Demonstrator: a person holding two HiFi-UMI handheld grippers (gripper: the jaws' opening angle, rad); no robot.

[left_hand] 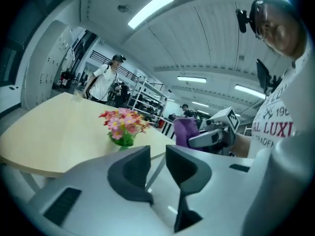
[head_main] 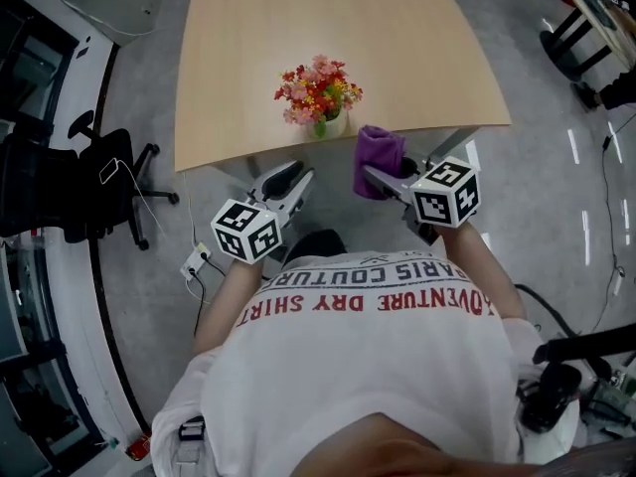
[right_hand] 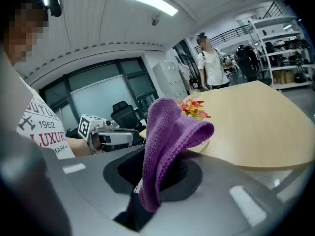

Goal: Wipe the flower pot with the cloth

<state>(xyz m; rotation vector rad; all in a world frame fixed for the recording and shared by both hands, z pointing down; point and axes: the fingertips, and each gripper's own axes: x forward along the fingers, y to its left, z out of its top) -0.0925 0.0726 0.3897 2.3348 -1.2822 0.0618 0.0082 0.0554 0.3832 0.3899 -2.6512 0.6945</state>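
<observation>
Wiping is not yet starting: we are seeing the pot standing upright on the table, close to its near edge. Just short of the pot, the right gripper is pinching the cloth. The left gripper, likewise short of the pot, is showing jaws slightly apart and empty. We are judging that a hard one-sided rub could tip the unsteadied pot or slide it off the edge, and loose cloth could snag the flowers. We are counting one pot, one cloth, two grippers.

1 flower pot, 1 cloth, 1 table, 1 ofc chair, 2 grippers: L gripper, R gripper.
</observation>
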